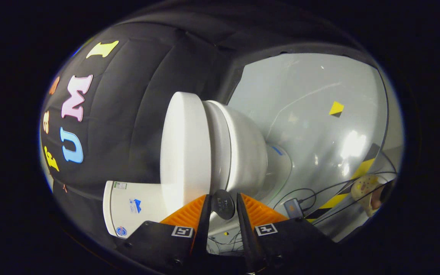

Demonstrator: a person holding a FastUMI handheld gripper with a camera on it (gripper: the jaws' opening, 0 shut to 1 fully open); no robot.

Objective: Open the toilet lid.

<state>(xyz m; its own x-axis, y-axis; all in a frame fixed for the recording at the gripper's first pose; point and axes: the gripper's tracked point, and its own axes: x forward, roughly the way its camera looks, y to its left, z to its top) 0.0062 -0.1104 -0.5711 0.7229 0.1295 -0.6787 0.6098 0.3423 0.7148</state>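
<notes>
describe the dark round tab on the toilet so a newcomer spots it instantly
Start at the white toilet, with its closed lid. At the lid's near edge hangs a small round tab, between the open gripper fingers. It is the toilet's one dark part.

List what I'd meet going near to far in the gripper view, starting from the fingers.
Fingers, open with a gap → small dark round tab between their tips → closed toilet lid and the bowl under it → grey floor beyond.
</notes>
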